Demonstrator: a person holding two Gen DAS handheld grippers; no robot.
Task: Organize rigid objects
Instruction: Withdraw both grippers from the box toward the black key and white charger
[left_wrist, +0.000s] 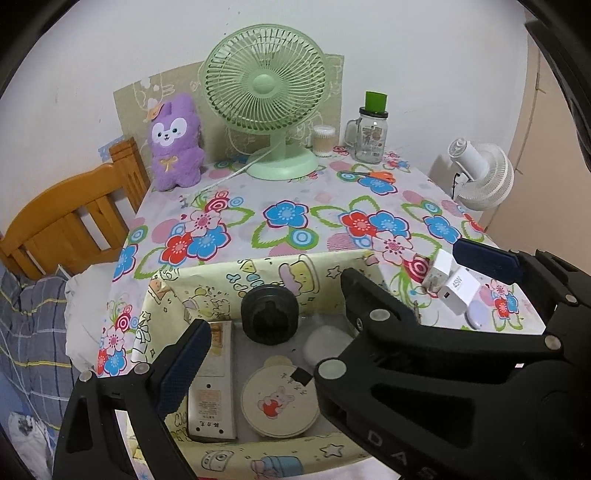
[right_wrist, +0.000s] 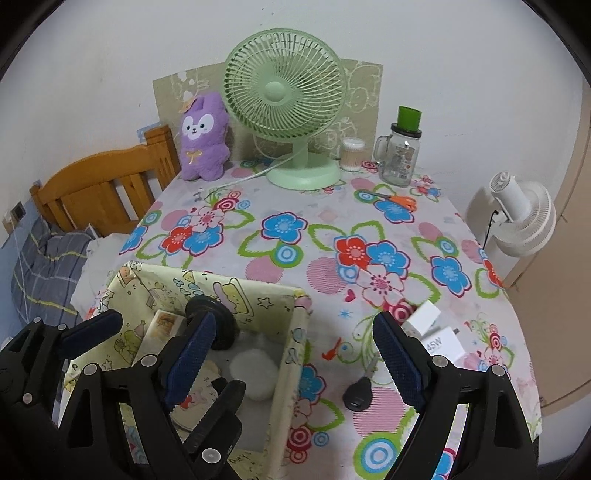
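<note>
A box (left_wrist: 221, 273) lined with yellow cartoon paper stands at the table's near left. Inside lie a black round cap (left_wrist: 266, 314), a white remote-like bar (left_wrist: 214, 384), a round cream compact (left_wrist: 279, 402) and a white oval case (left_wrist: 327, 345). My left gripper (left_wrist: 291, 332) hangs open over the box; its right finger is hidden behind the other gripper. My right gripper (right_wrist: 293, 321) stands open above the box's right wall, holding nothing. Two white chargers (right_wrist: 439, 345) and a black key (right_wrist: 356, 397) lie on the flowered cloth beside its right finger.
At the back stand a green fan (right_wrist: 286, 99), a purple plush (right_wrist: 203, 138), a swab pot (right_wrist: 351, 154) and a glass jar with a green lid (right_wrist: 400, 155). Orange scissors (right_wrist: 400, 201) lie near them. A white fan (right_wrist: 524, 218) is off the right edge, a wooden headboard (right_wrist: 103, 184) on the left.
</note>
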